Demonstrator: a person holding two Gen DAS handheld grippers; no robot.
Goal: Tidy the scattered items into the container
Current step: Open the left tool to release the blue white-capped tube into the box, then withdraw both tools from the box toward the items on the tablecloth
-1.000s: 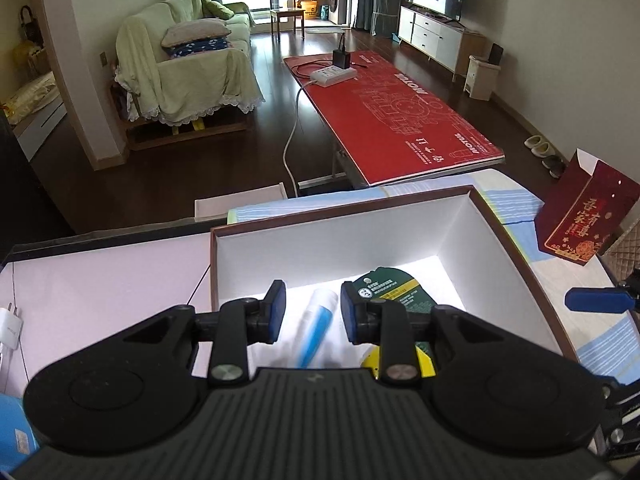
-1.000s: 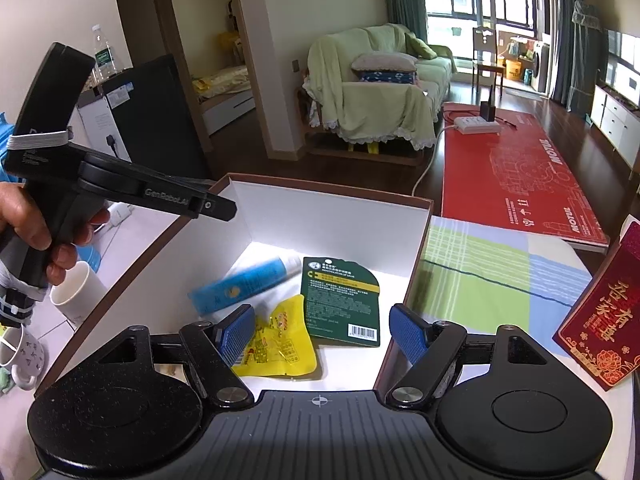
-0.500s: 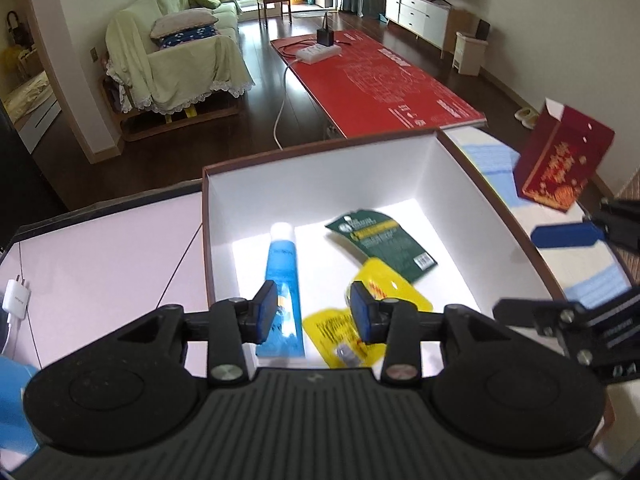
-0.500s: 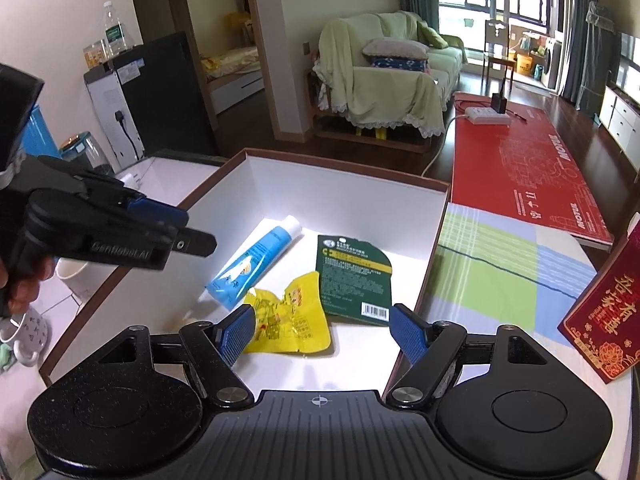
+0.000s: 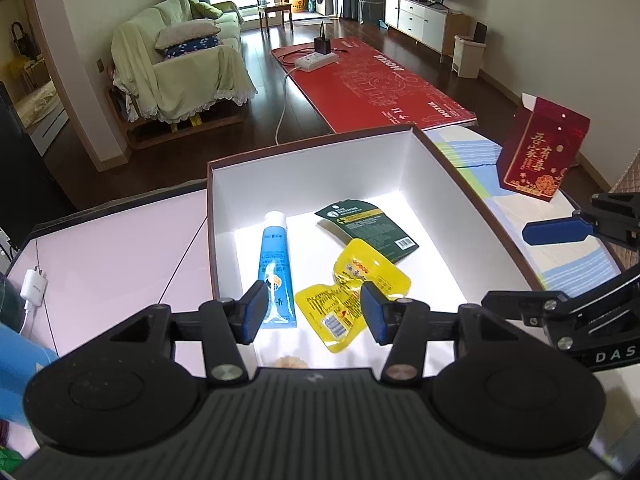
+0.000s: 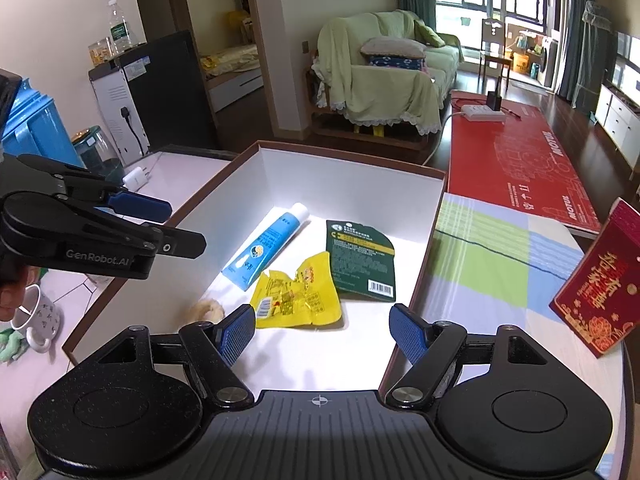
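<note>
A white box with a brown rim stands on the table. Inside it lie a blue tube, a dark green packet, a crumpled yellow packet and a small beige round piece. My left gripper hovers open and empty above the box's near edge. Over the box's near right side my right gripper is open too, holding nothing. Each gripper appears in the other's view: the left gripper, the right gripper.
A red gift bag stands on the striped cloth right of the box. Left of the box are a white charger, a patterned mug, a glass jar and a blue bin. A hand holds the left gripper.
The left gripper opened wider, let go of the blue tube, which now lies flat in the box, and rose back. The right gripper drew back slightly, still open.
</note>
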